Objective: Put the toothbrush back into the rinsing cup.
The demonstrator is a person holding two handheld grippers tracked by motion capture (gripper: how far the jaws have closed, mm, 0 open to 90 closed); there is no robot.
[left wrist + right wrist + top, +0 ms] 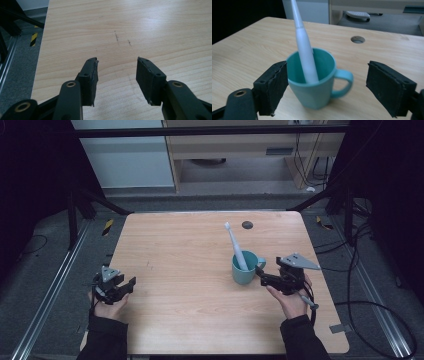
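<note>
My right gripper (325, 87) fingers spread wide, empty, flanking the teal mug (317, 82) at 12 o'clock, white toothbrush (305, 55) leaning inside. Left gripper (117, 75) open, empty over bare desk (130, 22).

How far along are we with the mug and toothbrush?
Looks done: the white toothbrush stands leaning inside the teal mug, which sits upright on the table. In hand: nothing. The right tool is open beside the mug, its handle between the jaws in the right gripper view. The left tool waits open over bare wood. What remains is unclear.
</note>
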